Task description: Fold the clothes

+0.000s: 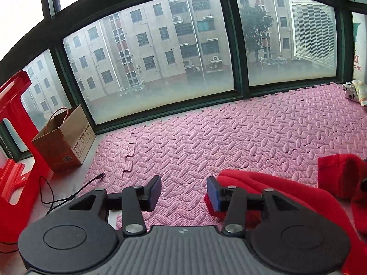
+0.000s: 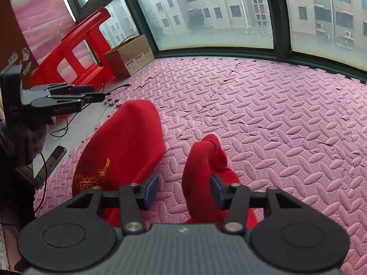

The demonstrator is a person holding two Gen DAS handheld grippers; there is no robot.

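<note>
Pink embossed foam mat [image 1: 229, 137] is covering the floor under big misted windows [image 1: 149, 68], with a red plastic stool [image 2: 75, 52] and cardboard box [image 1: 66, 144] sitting upper left. The left gripper [image 1: 183, 192] is hovering low, jaws released, holding nothing. The right gripper [image 2: 184, 191] is also gaping, jaws straddling a bunched sleeve of the red fleecy garment [image 2: 128, 142] lying lower centre.
</note>
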